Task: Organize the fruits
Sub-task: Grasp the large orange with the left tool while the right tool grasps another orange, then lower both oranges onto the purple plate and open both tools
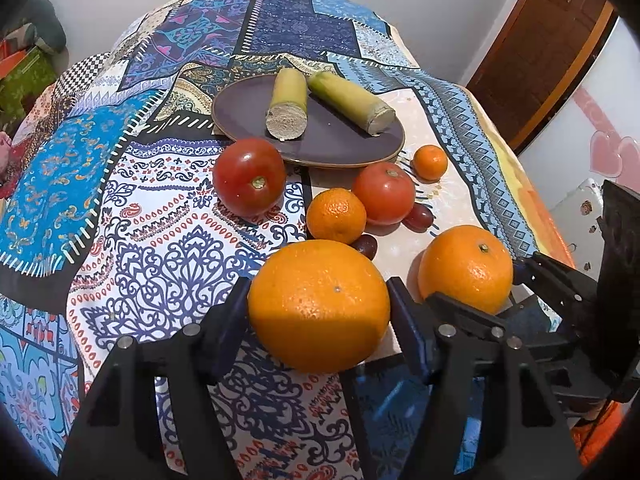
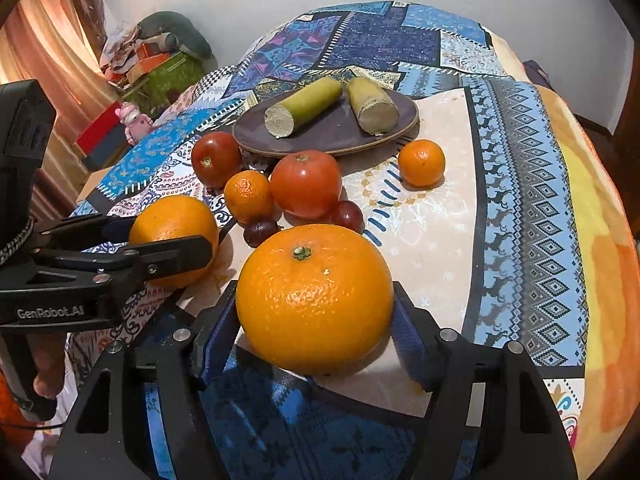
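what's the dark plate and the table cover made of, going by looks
Plate: probably glazed ceramic or stoneware, a dull purple-brown face with a thin lighter rim; it could be melamine.
Table cover: printed woven fabric with a matte finish; it folds and creases, and its patchwork patterns look printed rather than stitched.

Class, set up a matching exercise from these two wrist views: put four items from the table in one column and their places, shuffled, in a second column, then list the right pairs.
Things
1. Two green-yellow cane pieces
2. Big orange with green stem stub
3. Big orange without stem
4. Two dark red grapes

Places
A. Between left gripper fingers
B. On dark oval plate
C. Between right gripper fingers
D. On cloth, beside a red tomato

Pairs: 1-B, 2-C, 3-A, 4-D
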The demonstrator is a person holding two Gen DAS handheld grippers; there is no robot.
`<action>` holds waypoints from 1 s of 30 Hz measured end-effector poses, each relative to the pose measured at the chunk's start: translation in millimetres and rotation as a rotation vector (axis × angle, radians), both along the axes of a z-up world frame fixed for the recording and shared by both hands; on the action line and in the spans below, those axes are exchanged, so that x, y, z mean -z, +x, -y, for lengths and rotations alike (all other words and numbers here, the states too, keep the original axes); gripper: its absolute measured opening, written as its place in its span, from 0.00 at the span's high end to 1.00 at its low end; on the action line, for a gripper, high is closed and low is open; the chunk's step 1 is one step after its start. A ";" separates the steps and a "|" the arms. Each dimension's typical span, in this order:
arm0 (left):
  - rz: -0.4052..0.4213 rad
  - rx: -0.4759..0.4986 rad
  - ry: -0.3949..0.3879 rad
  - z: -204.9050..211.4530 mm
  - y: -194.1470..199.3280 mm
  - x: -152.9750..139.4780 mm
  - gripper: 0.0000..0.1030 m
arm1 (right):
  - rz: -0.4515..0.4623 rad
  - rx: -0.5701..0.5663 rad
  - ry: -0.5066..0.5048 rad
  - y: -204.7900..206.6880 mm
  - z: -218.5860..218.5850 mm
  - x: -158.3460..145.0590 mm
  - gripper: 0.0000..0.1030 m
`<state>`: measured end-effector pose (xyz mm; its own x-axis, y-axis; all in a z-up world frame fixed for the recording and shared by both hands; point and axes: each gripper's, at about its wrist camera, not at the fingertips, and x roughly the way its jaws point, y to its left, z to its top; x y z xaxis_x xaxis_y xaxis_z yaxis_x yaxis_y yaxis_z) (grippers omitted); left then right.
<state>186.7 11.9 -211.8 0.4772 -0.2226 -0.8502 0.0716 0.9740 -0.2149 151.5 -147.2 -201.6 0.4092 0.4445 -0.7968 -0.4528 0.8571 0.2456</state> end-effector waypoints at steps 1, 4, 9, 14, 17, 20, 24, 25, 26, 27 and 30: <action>0.007 -0.001 0.001 -1.0 -1.1 -2.5 0.36 | 0.001 0.000 0.001 -0.1 0.2 -1.2 0.36; 0.028 -0.010 0.001 -3.6 -3.2 -10.6 0.36 | 0.015 -0.005 0.000 1.5 1.0 -5.9 0.36; 0.084 -0.026 0.003 -12.5 -0.6 -32.6 0.36 | 0.062 0.007 0.026 11.0 3.8 -24.9 0.36; 0.150 -0.041 0.012 -21.0 11.5 -58.1 0.36 | 0.116 0.022 0.040 28.0 1.3 -43.6 0.36; 0.179 -0.054 0.021 -26.3 25.2 -68.4 0.36 | 0.145 0.032 0.046 41.1 -1.8 -52.5 0.36; 0.195 -0.069 0.036 -31.8 41.5 -73.9 0.36 | 0.159 0.035 0.053 53.8 -6.8 -57.4 0.36; 0.192 -0.090 0.042 -39.9 66.1 -71.5 0.36 | 0.163 0.021 0.047 71.4 -18.7 -56.8 0.36; 0.187 -0.096 0.041 -42.5 73.9 -69.2 0.36 | 0.163 0.016 0.044 75.8 -22.4 -55.7 0.36; 0.183 -0.099 0.043 -43.9 79.2 -67.4 0.36 | 0.163 0.013 0.042 78.9 -24.8 -54.8 0.36; 0.179 -0.102 0.046 -45.7 85.0 -65.0 0.36 | 0.162 0.010 0.041 82.9 -26.9 -53.6 0.36; 0.162 -0.116 0.057 -51.8 103.5 -55.0 0.36 | 0.151 0.007 0.040 95.0 -34.7 -48.4 0.36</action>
